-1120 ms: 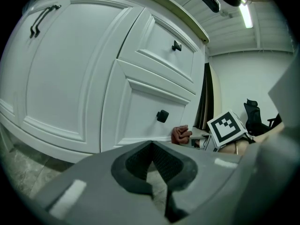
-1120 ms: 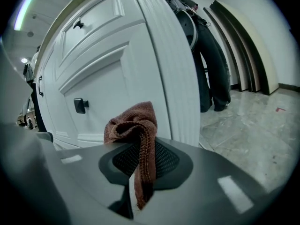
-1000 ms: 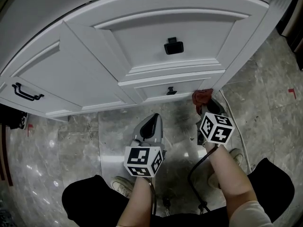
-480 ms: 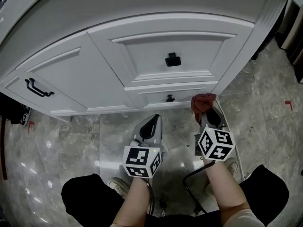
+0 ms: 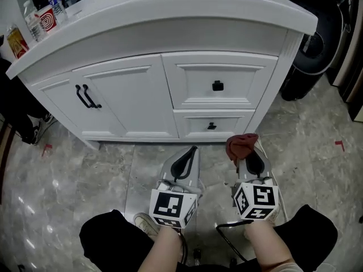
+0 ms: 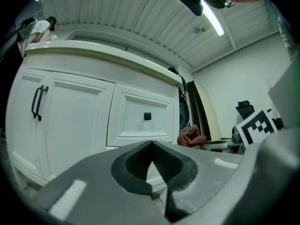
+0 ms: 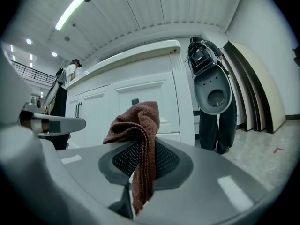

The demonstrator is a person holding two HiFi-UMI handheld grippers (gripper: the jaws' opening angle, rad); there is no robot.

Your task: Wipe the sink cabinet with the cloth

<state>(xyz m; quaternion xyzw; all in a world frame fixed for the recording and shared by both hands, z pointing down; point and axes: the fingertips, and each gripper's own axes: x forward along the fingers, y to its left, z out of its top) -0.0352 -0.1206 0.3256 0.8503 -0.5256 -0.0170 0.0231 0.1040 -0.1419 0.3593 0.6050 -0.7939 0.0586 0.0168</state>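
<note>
The white sink cabinet [image 5: 130, 95] stands ahead, with two black door handles [image 5: 85, 96] at left and two drawers with black knobs [image 5: 217, 85] at right. A reddish-brown cloth [image 5: 239, 145] is pinched in my right gripper [image 5: 247, 152], which is held clear of the cabinet's lower right corner. In the right gripper view the cloth [image 7: 138, 125] bunches above the jaws and hangs down between them. My left gripper [image 5: 185, 157] is shut and empty, a little short of the cabinet's base. In the left gripper view the cabinet [image 6: 70, 121] fills the left side.
Bottles and a cup [image 5: 42, 16] stand on the countertop's left end. A dark round appliance [image 5: 311, 44] sits right of the cabinet, also seen as the grey-black appliance [image 7: 213, 93] in the right gripper view. The floor is glossy grey marble [image 5: 85, 174]. A dark object [image 5: 20, 106] stands at far left.
The head view has pulled back and tilted up, so the countertop now shows. My right gripper with the cloth has come away from the cabinet's lower right corner. The left gripper stays put.
</note>
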